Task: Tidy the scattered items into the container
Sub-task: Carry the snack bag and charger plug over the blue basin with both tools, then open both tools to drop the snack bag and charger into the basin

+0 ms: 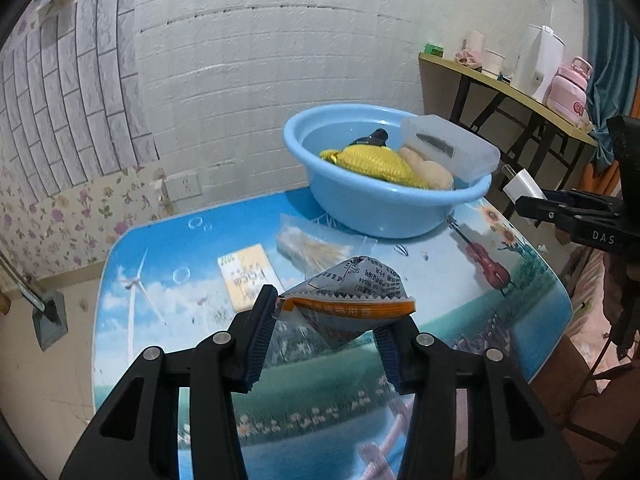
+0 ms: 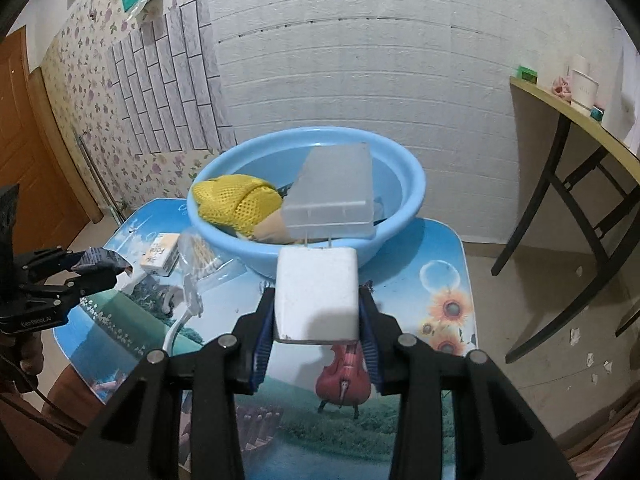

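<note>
- Our left claw point(image 1: 326, 332) is clenched on a crinkled silver-and-orange foil sachet point(image 1: 352, 292), blue pads point(image 1: 262, 332) pinching it from both sides, the packet held up clear of the desk.
- Our right claw point(image 2: 316, 320) is grasping a white blocky plug adapter point(image 2: 316, 292); its two metal prongs stick out ahead of the claw toward the basin.
- Straight ahead of both claws sits the round light-blue plastic basin point(image 2: 412, 196), at the far end of the little desk with the printed landscape top point(image 2: 440, 264).
- Already in the basin: a yellow mesh bundle point(image 2: 236, 200), a frosted clear plastic box point(image 2: 336, 196) leaning on the rim, something beige point(image 1: 430, 172) and a dark item point(image 1: 376, 136) behind them that we can't make out.
- Just beyond the left claw, between it and the basin, a clear bag of cotton swabs point(image 1: 312, 248) and a small yellow-and-white card box point(image 1: 248, 276) lie on the desk.
- To the left of the right claw, a white cable point(image 2: 188, 300) lies on the desk near the swab bag.
- Off to the right of both claws stands a side table point(image 2: 576, 116) with cups on it, well apart from the desk.
</note>
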Available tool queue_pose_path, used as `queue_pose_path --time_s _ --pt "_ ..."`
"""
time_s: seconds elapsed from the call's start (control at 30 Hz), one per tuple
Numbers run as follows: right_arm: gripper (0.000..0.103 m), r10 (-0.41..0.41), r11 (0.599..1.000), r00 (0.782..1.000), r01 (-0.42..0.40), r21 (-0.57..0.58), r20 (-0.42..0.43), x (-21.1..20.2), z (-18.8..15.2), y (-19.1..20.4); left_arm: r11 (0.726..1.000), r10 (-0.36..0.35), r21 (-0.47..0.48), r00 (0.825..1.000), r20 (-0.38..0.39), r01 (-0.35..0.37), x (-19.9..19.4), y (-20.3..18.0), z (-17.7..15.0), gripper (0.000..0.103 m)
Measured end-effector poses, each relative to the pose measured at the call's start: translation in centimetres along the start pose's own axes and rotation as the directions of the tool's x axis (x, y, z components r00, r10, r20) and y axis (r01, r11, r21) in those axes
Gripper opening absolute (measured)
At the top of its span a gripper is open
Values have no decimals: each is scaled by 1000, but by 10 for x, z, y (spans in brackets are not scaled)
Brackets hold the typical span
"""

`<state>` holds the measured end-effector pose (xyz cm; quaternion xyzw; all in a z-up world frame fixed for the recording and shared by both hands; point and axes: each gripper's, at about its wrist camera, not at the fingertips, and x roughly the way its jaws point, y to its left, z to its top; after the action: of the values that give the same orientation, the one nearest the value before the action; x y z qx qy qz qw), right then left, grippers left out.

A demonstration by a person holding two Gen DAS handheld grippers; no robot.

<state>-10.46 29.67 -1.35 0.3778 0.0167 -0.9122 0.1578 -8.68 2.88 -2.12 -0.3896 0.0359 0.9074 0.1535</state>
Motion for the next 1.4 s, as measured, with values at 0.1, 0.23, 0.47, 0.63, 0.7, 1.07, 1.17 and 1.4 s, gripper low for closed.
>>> queue_pose_path --time_s 0.1,0.23,0.47,0.63,0.7,1.07,1.17,1.4 --pt "38 -3 1000 1000 3 8 2 2 3 -1 1000 11 5 1000 17 -11 0 3 10 46" --pt "38 -8 1000 1000 8 18 10 5 7 -8 1000 19 6 999 44 -19 0 9 26 46" --pt "38 -19 1000 1000 19 19 2 16 17 -15 1000 13 22 997 73 -15 8 7 47 46" --pt "38 -16 1000 1000 16 11 4 23 24 -17 999 -3 51 997 78 -1 18 -2 61 46" --pt "38 -15 1000 1000 15 4 7 25 26 -18 998 -14 57 997 81 9 21 -5 66 46" --pt "38 28 1000 1000 -28 6 14 41 36 -15 992 -69 108 994 89 60 42 -29 96 46" --pt "38 41 999 999 -41 2 13 46 39 -15 990 -79 121 994 80 69 51 -35 102 46" --pt "38 63 998 998 -63 -3 10 60 45 -16 982 -98 165 993 62 87 73 -53 112 47"
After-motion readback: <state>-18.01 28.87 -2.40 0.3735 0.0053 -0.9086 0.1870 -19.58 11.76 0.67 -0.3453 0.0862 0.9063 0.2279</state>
